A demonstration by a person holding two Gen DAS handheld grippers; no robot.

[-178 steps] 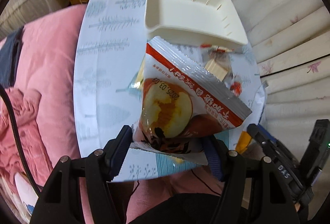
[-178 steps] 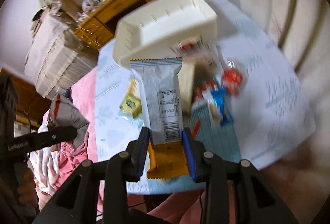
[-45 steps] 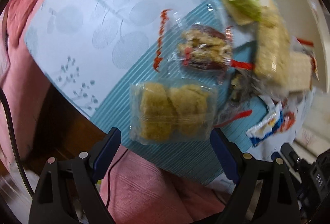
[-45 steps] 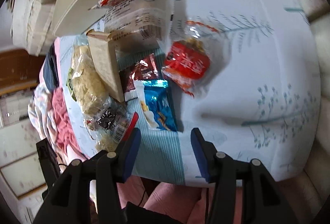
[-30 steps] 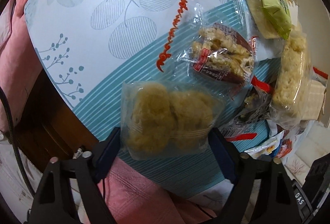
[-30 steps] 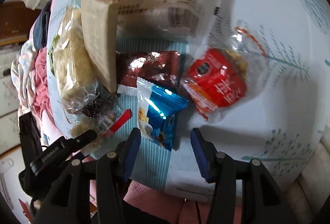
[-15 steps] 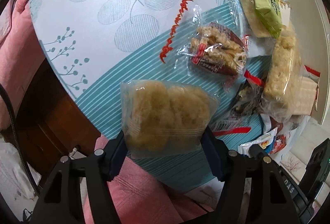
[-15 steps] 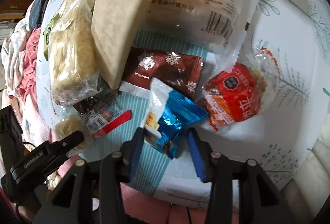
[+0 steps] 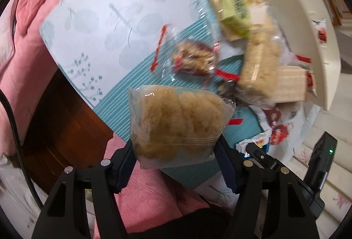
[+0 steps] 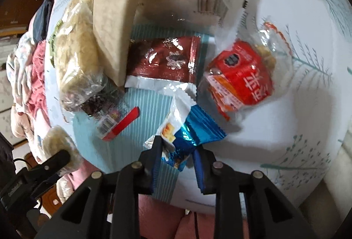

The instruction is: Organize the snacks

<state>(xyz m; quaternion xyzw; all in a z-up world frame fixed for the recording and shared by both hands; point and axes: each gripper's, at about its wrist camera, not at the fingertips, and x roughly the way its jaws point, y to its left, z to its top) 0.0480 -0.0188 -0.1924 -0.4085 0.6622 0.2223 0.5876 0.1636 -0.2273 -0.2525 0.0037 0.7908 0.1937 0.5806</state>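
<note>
My left gripper (image 9: 175, 146) is shut on a clear packet of golden rice crackers (image 9: 176, 122) and holds it above the table. A white tray (image 9: 308, 25) stands at the far right, with snacks piled against it. In the right wrist view my right gripper (image 10: 177, 151) has a blue foil packet (image 10: 193, 129) between its fingers. Its jaws are closing, and the packet is crumpled and pinched by the pads. Around it lie a red packet (image 10: 242, 76), a dark red foil packet (image 10: 167, 60), a beige wafer pack (image 10: 112, 25) and a long rice bar (image 10: 77, 45).
A green packet (image 9: 235, 10) and a clear packet with a red strip (image 9: 193, 60) lie on the leaf-print tablecloth (image 9: 99, 19). Pink bedding (image 9: 33, 30) borders the near table edge. My left gripper's finger (image 10: 59, 157) shows at lower left in the right wrist view.
My left gripper closed on the cracker packet and lifted it off the table. The right gripper's jaws narrowed around the blue packet, which buckled upward.
</note>
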